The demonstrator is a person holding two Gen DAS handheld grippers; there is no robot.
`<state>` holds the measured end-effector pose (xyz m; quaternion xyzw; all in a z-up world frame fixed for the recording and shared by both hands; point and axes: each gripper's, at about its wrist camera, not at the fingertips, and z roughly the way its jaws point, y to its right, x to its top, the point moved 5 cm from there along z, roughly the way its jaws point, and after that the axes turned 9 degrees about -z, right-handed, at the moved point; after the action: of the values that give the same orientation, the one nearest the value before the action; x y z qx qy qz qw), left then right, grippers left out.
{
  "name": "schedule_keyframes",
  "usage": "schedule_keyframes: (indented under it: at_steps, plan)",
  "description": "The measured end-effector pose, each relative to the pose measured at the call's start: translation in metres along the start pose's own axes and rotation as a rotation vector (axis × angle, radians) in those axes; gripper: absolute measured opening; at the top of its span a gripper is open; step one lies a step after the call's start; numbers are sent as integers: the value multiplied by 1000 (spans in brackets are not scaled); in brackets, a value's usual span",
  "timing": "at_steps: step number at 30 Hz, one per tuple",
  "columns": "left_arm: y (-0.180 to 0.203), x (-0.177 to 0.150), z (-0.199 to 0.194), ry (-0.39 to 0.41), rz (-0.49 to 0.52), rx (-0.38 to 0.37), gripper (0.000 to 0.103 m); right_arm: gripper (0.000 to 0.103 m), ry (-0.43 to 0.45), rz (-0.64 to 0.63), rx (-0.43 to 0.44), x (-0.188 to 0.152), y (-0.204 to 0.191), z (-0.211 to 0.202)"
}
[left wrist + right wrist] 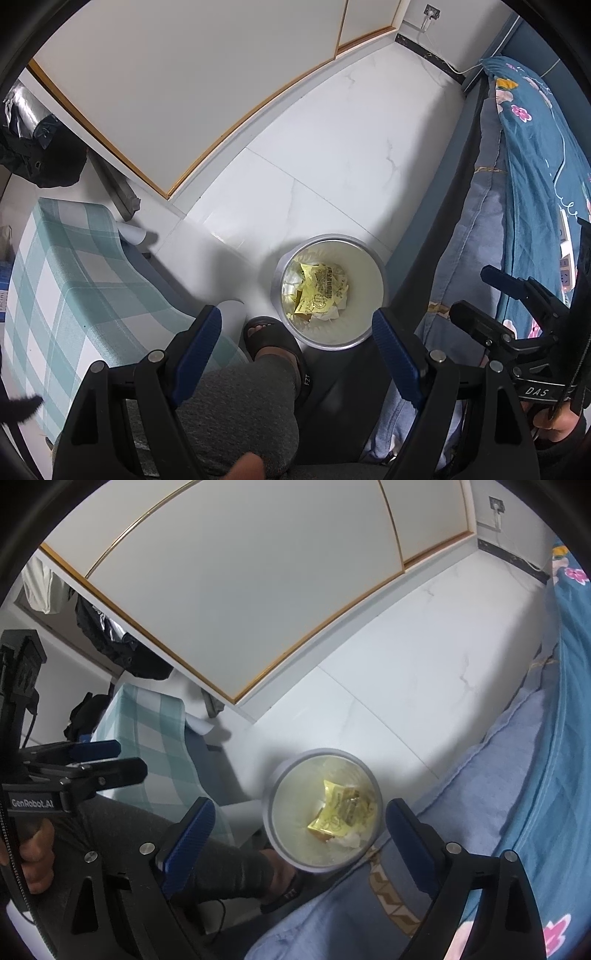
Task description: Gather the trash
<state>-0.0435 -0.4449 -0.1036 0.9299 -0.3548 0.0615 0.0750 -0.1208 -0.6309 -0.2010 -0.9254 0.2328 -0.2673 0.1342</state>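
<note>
A round grey bin (pixel 364 325) (pixel 275 790) stands on the white floor between a small table and a bed. Inside it lie yellow wrappers (pixel 319 291) (pixel 341 812) and some crumpled white paper (pixel 332 314). My left gripper (pixel 297 332) hangs high over the bin, pointing almost straight down. It is open, with nothing between its blue pads. My right gripper (pixel 299 823) is also above the bin, open and empty. Each gripper shows in the other's view, the right one (pixel 480 295) at the right edge and the left one (pixel 122 758) at the left edge.
A table with a green checked cloth (pixel 74 277) (pixel 155 738) stands left of the bin. A bed with blue floral bedding (pixel 535 184) (pixel 554 738) runs along the right. The person's leg and black slipper (pixel 273 339) are beside the bin. White cupboard doors (pixel 184 74) lie beyond.
</note>
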Motion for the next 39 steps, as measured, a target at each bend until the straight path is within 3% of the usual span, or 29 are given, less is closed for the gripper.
schedule_keyframes:
  at_steps: [39]
  plan:
    - [-2,6,-8,60,-28,-27,81,94,-6,-31,-13,-2,-3,5]
